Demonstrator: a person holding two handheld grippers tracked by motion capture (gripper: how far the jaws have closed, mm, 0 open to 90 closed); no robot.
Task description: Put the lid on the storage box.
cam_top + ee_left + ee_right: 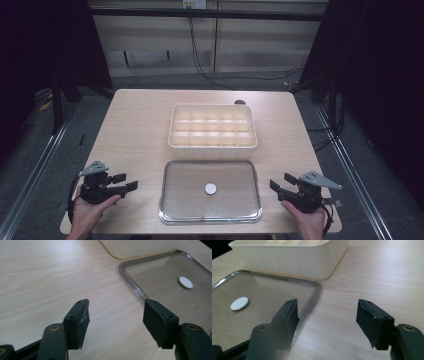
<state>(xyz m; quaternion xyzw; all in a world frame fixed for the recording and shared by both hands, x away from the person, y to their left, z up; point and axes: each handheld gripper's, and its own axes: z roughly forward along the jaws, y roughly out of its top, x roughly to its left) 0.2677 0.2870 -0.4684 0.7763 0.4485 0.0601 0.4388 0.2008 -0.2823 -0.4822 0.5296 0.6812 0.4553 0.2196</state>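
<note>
Clear plastic lid (210, 192) with a white disc (210, 188) at its middle lies flat on the worktop (135, 125) just in front of the cream compartment box (212, 126) — left gripper (126, 183) beside the lid's left edge, right gripper (281, 183) beside its right edge, both with jaws apart and holding nothing.

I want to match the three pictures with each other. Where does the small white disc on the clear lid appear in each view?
High view: the white disc lies at the middle of the clear lid, low centre.
Left gripper view: the disc is at the upper right, beyond the right jaw.
Right gripper view: the disc is at the left, beyond the left jaw.
Shared landmark: the cream compartment box behind the lid.
</note>
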